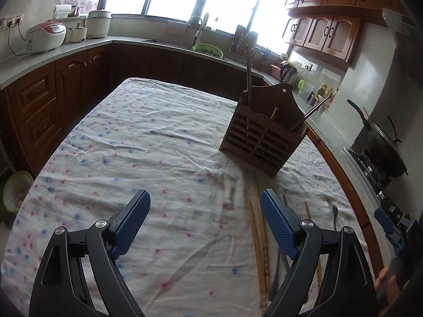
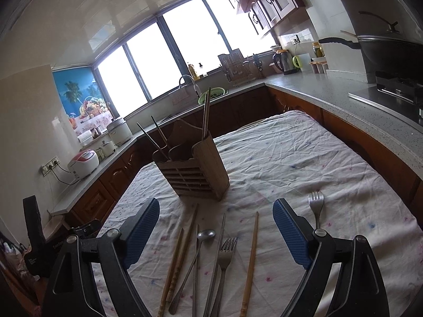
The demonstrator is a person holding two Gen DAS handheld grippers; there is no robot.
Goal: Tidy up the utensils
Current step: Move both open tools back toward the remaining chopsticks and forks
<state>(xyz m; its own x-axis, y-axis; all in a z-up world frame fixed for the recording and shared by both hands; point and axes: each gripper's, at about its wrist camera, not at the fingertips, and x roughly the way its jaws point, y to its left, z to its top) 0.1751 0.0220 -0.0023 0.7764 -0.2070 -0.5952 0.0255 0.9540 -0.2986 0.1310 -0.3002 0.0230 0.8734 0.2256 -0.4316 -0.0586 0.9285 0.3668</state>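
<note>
Left gripper: we see our left gripper (image 1: pixel 205 223) tilted down over the near part of the table, its blue pads spread wide and nothing between them.
Right gripper: our right gripper (image 2: pixel 216 228) also tips down toward the table, released, jaws wide apart, gripping nothing; several of the loose utensils lie on the cloth below the gap.
Holder: the wooden utensil holder (image 2: pixel 194 167) stands upright on the table beyond both grippers, with a few chopsticks already sticking out of its compartments.
Loose utensils: just ahead of our right gripper we count wooden chopsticks (image 2: pixel 178 253), a metal spoon (image 2: pixel 205 235), a fork (image 2: pixel 227 249) and a single wooden chopstick (image 2: pixel 251 261), side by side, handles toward us.
Second fork: another fork (image 2: pixel 316 206) lies further right, just beside the right gripper's outer finger.
Left view: the same wooden chopsticks (image 1: pixel 257 232) lie right next to the left gripper's right-hand finger.
Surface: we work over a wrinkled white tablecloth (image 1: pixel 148 142) with small pink and blue marks.
Room: a kitchen, with bright windows (image 2: pixel 185 45), dark wood cabinets (image 1: pixel 330 31), a grey counter, a rice cooker (image 1: pixel 45 37) and a black wok (image 1: pixel 386 150) on the stove.
</note>
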